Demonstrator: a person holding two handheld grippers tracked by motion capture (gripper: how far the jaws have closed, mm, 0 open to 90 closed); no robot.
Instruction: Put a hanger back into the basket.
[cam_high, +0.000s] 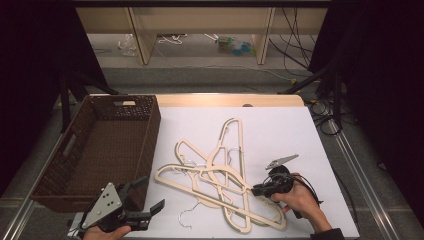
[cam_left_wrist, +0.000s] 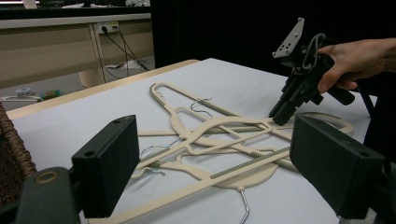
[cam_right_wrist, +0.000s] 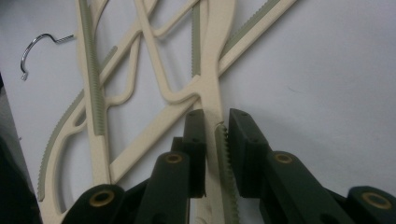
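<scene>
Several beige plastic hangers (cam_high: 220, 175) with metal hooks lie tangled in a pile on the white table top (cam_high: 285, 125). My right gripper (cam_high: 256, 190) reaches into the pile from the right, tilted down. In the right gripper view the right gripper (cam_right_wrist: 217, 123) is shut on the ribbed arm of one hanger (cam_right_wrist: 212, 88), a pad pressed on each side of it. My left gripper (cam_high: 150, 195) stays at the table's front left beside the basket, open, with nothing between its fingers. The left gripper view looks between its wide-apart jaws at the pile (cam_left_wrist: 210, 140) and the right gripper (cam_left_wrist: 280, 114).
A dark brown wicker basket (cam_high: 150, 125) stands along the left side of the table, and nothing is visible inside it. A loose metal hook (cam_high: 186, 212) juts from the pile toward the front edge. Behind the table are shelf legs and cables on the floor.
</scene>
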